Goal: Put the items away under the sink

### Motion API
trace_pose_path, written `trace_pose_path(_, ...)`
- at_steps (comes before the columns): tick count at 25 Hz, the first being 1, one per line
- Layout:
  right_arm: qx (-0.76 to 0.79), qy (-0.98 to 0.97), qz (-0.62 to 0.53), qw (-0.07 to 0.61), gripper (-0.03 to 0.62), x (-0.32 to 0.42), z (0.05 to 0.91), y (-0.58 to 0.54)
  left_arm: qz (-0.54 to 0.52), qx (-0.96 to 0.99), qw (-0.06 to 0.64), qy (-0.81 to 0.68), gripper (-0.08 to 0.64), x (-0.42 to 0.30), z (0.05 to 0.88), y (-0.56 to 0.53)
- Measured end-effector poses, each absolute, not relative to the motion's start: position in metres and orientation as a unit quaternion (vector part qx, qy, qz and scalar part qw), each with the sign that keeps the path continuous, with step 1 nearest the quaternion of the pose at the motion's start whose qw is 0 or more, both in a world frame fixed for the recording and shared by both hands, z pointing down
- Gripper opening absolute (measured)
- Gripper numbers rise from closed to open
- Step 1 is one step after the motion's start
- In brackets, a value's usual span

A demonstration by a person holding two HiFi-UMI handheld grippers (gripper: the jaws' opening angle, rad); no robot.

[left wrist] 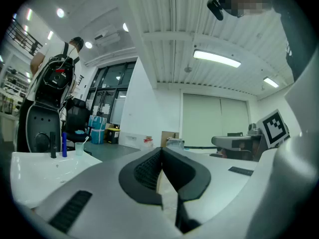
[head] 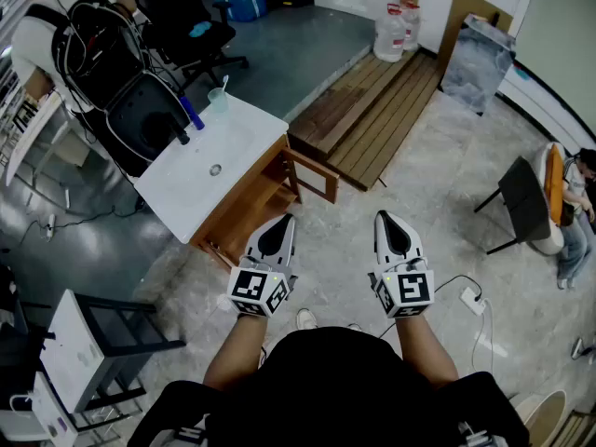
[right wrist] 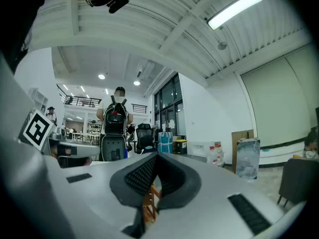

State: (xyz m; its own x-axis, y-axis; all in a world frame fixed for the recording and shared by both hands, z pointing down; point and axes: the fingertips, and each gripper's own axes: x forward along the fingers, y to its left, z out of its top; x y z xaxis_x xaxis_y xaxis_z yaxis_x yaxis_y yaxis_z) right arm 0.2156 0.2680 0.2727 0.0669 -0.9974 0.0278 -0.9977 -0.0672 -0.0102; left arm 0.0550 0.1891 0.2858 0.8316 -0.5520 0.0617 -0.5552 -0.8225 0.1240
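A white sink top (head: 200,180) sits on a wooden cabinet (head: 251,208) whose door (head: 315,177) stands open toward me. At the far edge of the sink top stand a blue bottle (head: 193,113), a clear cup (head: 219,100) and a black faucet (head: 177,130). My left gripper (head: 283,222) and right gripper (head: 387,218) hover side by side over the floor in front of the cabinet, both shut with nothing in them. The left gripper view shows its closed gripper (left wrist: 160,154), the sink top (left wrist: 30,164), the bottle (left wrist: 64,144) and the cup (left wrist: 79,148). The right gripper (right wrist: 157,158) points at the cabinet (right wrist: 148,203).
A low wooden platform (head: 372,101) lies behind the cabinet, with water jugs (head: 393,32) at its far end. A black chair (head: 521,203) and a seated person (head: 577,208) are at the right. A person with a backpack (head: 93,40) stands by the sink. A power strip (head: 472,299) lies on the floor.
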Motion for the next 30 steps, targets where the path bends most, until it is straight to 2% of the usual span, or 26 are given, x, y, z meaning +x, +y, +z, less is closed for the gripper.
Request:
trace_pose_path(11,0.739,-0.673,0.007,0.015,0.012,0.211,0.274,0.250,0.025,0.956,0.056,-0.288,0.021,0.039,0.291,0.170)
trace_pose_path(23,0.720,-0.693,0.000,0.035,0.012,0.167,0.279,0.216,0.018,0.955,0.051,-0.293,0.021,0.006,0.295,0.142)
trace_pose_path(30,0.708,-0.705,0.020,0.016,0.012,0.158,0.277,0.184,-0.004,0.954,0.055,-0.296,0.021,-0.007,0.284,0.125)
